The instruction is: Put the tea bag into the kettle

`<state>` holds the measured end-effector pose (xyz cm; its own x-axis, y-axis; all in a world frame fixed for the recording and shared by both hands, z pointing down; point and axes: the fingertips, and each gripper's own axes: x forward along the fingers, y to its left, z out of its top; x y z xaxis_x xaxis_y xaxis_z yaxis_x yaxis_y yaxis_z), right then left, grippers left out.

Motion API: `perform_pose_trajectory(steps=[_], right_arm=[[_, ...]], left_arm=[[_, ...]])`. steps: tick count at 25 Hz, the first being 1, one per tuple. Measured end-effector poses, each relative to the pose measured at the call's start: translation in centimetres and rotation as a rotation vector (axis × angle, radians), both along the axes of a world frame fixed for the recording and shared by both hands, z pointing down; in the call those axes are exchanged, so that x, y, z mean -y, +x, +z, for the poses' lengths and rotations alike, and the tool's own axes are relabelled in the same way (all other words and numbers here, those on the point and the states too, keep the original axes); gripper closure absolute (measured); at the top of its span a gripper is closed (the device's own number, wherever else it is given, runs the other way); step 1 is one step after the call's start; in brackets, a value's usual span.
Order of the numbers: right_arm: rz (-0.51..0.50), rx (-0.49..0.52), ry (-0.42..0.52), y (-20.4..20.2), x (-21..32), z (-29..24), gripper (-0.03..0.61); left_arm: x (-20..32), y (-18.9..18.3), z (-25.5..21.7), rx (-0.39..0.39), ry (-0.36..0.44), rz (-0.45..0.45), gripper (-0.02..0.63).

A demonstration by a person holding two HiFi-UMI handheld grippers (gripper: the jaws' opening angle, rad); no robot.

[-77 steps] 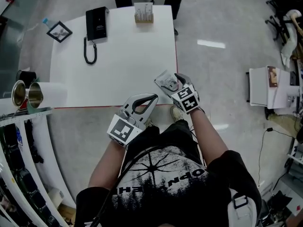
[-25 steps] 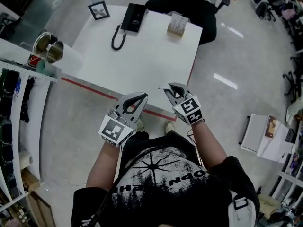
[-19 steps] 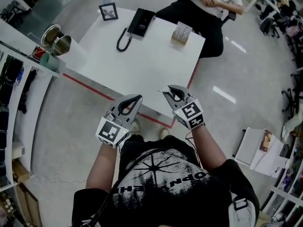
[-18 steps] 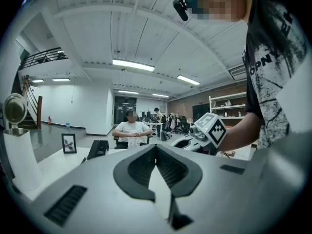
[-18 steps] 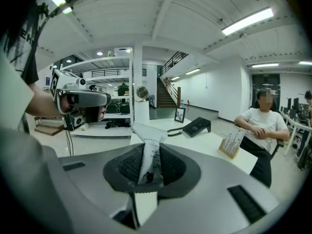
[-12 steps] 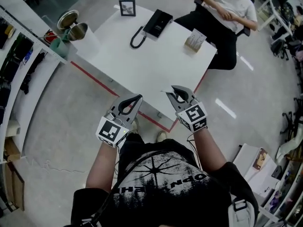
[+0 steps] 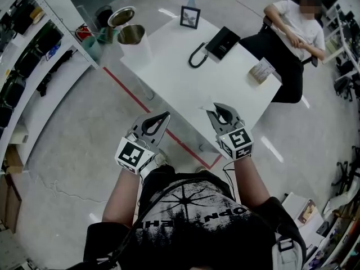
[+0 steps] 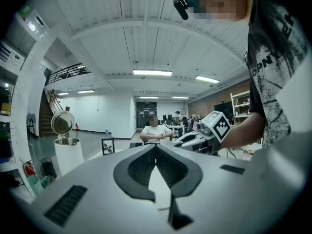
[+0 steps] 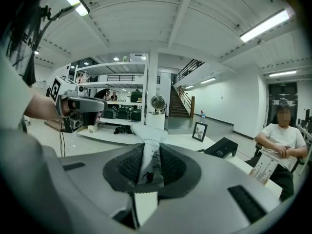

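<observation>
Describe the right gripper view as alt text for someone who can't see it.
The right gripper has its jaws shut on a white tea bag and points across a white table. At the far side stands a white kettle with its lid up. A picture frame and a telephone are to its right.

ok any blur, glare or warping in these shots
Head view: wide-angle stretch toward the edges, sharp, even light. Left gripper view: black round vignette, bright ceiling strips. Right gripper view: same vignette, strip light glares top right, tea bag in focus.

Person wears black T-shirt with white tree print. Left gripper and right gripper are grey, each with a black-and-white marker cube.
</observation>
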<state>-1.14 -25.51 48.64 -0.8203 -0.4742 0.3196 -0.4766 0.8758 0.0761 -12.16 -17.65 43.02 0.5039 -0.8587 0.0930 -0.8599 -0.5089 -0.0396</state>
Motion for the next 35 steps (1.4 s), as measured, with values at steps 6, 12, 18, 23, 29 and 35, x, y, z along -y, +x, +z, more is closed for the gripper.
perform_pose_trajectory(steps=[6, 12, 18, 23, 29, 35], right_arm=[[-0.001, 0.015, 0.036, -6.7, 1.5, -2.2, 0.511], [0.004, 0.012, 0.054, -12.1, 2.3, -2.8, 0.511], [-0.003, 0.027, 0.071, -16.6, 2.5, -3.7, 0.511], [-0.010, 0.049, 0.075, -19.7, 2.9, -3.8, 0.511], [-0.036, 0.051, 0.092, -22.3, 3.2, -4.6, 0.509], [-0.060, 0.049, 0.110, -23.9, 4.4, -5.6, 0.510]], left_arm=[[1.1, -7.0, -1.0, -0.021, 0.020, -0.011, 0.601], [1.6, -12.1, -1.3, -0.025, 0.028, -0.013, 0.601], [1.4, -15.6, -1.9, -0.007, 0.046, 0.006, 0.601], [1.3, -18.3, -1.8, 0.009, 0.046, -0.001, 0.601], [1.3, -20.8, -1.9, -0.006, 0.050, -0.040, 0.601], [1.8, -22.1, -2.0, -0.015, 0.057, -0.058, 0.601]])
